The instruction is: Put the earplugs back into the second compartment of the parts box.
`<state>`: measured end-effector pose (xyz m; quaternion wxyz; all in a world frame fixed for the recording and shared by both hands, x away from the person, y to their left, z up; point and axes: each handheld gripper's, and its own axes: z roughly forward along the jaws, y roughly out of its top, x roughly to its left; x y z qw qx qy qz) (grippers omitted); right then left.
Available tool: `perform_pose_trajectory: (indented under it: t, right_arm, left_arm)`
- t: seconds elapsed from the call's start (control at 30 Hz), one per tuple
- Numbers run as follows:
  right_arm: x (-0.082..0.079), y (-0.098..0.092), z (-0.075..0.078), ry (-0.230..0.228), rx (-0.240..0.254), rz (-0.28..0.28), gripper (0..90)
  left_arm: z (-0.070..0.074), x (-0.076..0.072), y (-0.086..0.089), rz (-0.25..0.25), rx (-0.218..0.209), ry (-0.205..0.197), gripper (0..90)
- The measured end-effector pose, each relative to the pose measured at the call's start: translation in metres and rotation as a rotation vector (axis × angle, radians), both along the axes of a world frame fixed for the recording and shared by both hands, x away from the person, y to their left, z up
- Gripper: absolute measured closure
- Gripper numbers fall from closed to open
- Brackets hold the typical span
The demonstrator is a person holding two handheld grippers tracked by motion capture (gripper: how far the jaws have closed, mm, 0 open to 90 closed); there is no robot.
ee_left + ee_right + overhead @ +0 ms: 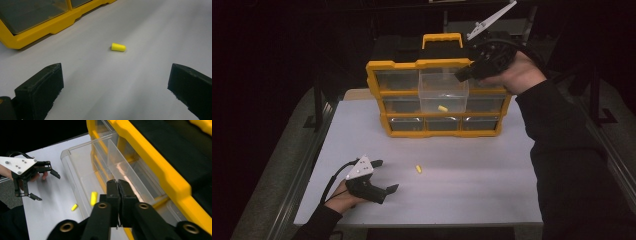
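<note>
Dark surroundings frame a white table top [462, 200] carrying a yellow plastic organiser cabinet with clear drawers [377, 80] near its far edge. High view: one clear drawer [443, 90] is pulled out of the upper row, with a small yellow foam earplug [442, 108] lying inside it; a second yellow earplug [418, 169] lies loose near the middle of the surface. The left gripper [384, 176] rests near the front left corner, jaws spread wide and empty; the right gripper [460, 76] hangs at the drawer's right rim. Left gripper view: the loose earplug [118, 47] lies on its side, ahead of and between the open jaws, well apart from both. Right gripper view: the right gripper [117, 182] has its jaws pressed together on nothing, above the open drawer [75, 170], the dropped earplug [93, 198] below. Judgement: next pick is the loose earplug; advance the left jaws level, straddle it across its short axis, close gently, since foam squashes and rolls. Drawer contents elsewhere are obscured by glare; the cabinet's right end is hidden behind the hand.
</note>
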<state>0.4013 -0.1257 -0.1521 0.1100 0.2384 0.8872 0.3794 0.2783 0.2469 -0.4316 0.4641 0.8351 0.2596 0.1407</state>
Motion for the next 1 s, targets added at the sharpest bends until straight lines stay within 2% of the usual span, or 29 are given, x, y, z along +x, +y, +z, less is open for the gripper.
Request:
perform_pose_trajectory:
  t: [0.23,0.43,0.57,1.0]
  right_arm:
    - [-0.007,-0.022,0.007,-0.012,0.005,-0.024,88.4]
    - [-0.012,-0.037,-0.003,-0.002,0.008,-0.038,88.4]
    - [-0.014,-0.043,-0.016,0.010,0.001,-0.042,88.2]
    - [-0.018,-0.048,-0.068,0.061,0.003,-0.037,73.7]
  left_arm:
    - [0.000,0.000,0.000,0.002,0.000,0.002,0.0]
    - [0.000,0.000,0.000,0.003,0.000,0.003,0.0]
    - [0.000,0.000,-0.001,0.004,0.000,0.004,0.0]
    - [0.000,0.000,0.000,0.006,-0.003,0.000,0.0]
